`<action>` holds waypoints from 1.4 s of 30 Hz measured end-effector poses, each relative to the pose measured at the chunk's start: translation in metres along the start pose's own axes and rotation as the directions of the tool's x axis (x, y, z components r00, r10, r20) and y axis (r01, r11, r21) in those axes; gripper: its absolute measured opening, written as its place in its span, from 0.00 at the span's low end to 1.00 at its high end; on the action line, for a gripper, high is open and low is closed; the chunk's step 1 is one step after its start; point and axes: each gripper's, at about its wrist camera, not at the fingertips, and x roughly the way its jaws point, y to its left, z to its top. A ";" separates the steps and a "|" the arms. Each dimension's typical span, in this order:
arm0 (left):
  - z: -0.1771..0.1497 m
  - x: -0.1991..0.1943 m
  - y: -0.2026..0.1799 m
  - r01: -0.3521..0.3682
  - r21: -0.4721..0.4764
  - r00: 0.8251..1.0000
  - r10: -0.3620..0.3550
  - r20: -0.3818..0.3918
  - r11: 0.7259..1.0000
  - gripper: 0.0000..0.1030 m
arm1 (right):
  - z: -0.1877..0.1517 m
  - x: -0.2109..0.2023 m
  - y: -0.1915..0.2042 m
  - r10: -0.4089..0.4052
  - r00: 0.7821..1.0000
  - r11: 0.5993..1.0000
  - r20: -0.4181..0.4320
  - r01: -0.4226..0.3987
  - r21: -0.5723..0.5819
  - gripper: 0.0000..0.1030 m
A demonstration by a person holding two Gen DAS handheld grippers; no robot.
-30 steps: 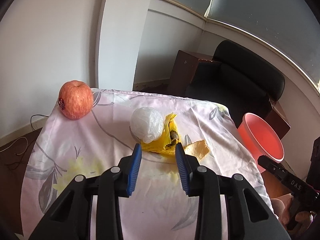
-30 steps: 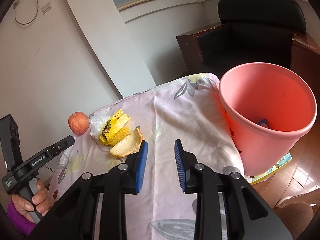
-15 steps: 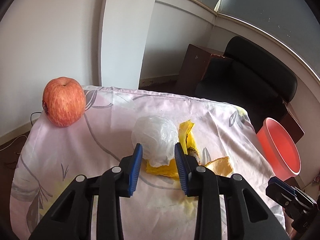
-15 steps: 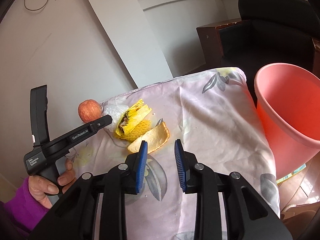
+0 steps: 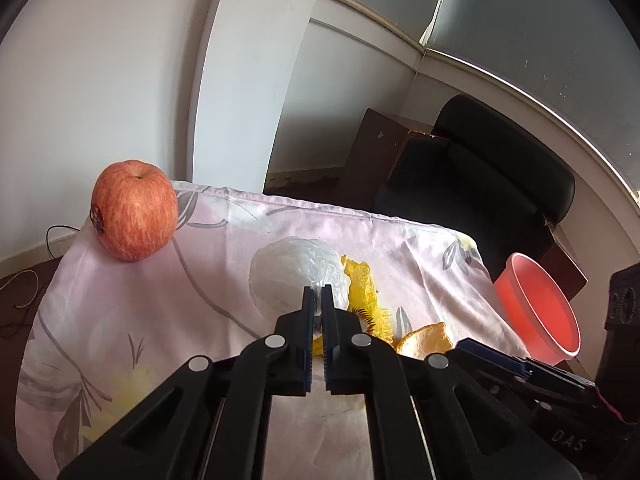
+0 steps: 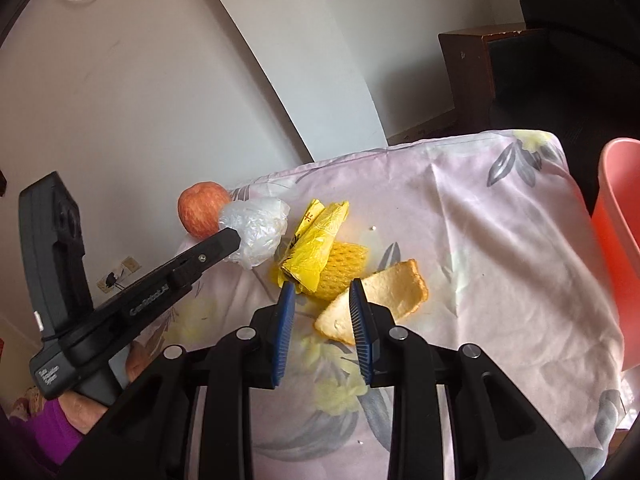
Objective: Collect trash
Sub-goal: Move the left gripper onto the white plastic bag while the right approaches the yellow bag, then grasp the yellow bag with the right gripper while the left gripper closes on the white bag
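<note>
A crumpled clear plastic bag (image 5: 292, 272) lies on the pink flowered cloth (image 5: 160, 300). My left gripper (image 5: 317, 294) is shut on its near edge. The bag also shows in the right wrist view (image 6: 258, 226), with the left gripper's tip against it. Beside it lie a yellow wrapper (image 6: 316, 248), yellow foam netting (image 6: 344, 264) and an orange peel (image 6: 384, 300). My right gripper (image 6: 322, 292) is open, its jaws on either side of the peel's near left end and just in front of the wrapper.
A red apple (image 5: 134, 210) stands at the cloth's far left corner. A pink bin (image 5: 538, 312) stands off the table's right edge; it also shows in the right wrist view (image 6: 618, 240). A black chair (image 5: 480, 184) and a brown cabinet (image 5: 372, 160) stand behind.
My left gripper moved forward and closed on the plastic bag. My right gripper moved left and forward, up to the peel and wrapper, still open.
</note>
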 end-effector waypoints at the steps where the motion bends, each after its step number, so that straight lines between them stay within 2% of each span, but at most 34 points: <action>1: 0.001 -0.004 0.001 -0.001 -0.001 1.000 0.001 0.010 1.000 0.03 | 0.003 0.005 0.003 -0.002 1.000 1.000 -0.005 0.002 -0.005 0.28; 9: 0.001 -0.029 0.013 0.006 -0.024 0.999 -0.005 0.045 1.000 0.03 | 0.017 0.044 0.022 -0.039 0.998 0.999 -0.048 0.038 -0.026 0.28; 11: 0.000 -0.030 0.015 0.006 -0.031 0.999 -0.005 0.041 1.000 0.03 | 0.016 0.055 0.023 -0.047 0.996 0.999 -0.076 0.045 -0.024 0.38; 14: -0.003 -0.030 0.018 0.005 -0.035 1.000 -0.004 0.029 0.999 0.03 | 0.013 0.065 0.023 -0.047 0.993 0.999 -0.105 0.045 -0.014 0.39; 20: -0.009 -0.030 0.022 0.003 -0.041 1.000 -0.002 0.013 0.999 0.03 | 0.007 0.064 0.019 -0.048 0.995 0.999 -0.089 0.048 -0.001 0.38; 21: -0.009 -0.030 0.022 0.002 -0.041 1.000 -0.002 0.012 0.999 0.03 | 0.007 0.063 0.019 -0.048 0.995 0.999 -0.084 0.048 -0.003 0.37; 23: -0.010 -0.032 0.022 0.001 -0.040 1.000 0.000 0.012 0.999 0.03 | 0.005 0.058 0.018 -0.051 0.996 0.999 -0.077 0.051 -0.012 0.20; 26: -0.011 -0.035 0.020 0.000 -0.036 1.000 0.000 0.013 0.999 0.03 | 0.004 0.052 0.015 -0.044 0.996 0.999 -0.076 0.044 -0.009 0.11; 29: -0.012 -0.038 0.017 -0.004 -0.030 1.000 0.004 0.013 1.000 0.03 | 0.002 0.044 0.014 -0.042 0.997 0.999 -0.065 0.041 -0.012 0.07; 42: -0.017 -0.052 0.001 -0.052 0.010 0.999 0.052 -0.002 0.999 0.03 | -0.014 -0.017 0.005 -0.028 1.000 1.000 0.011 0.028 -0.012 0.07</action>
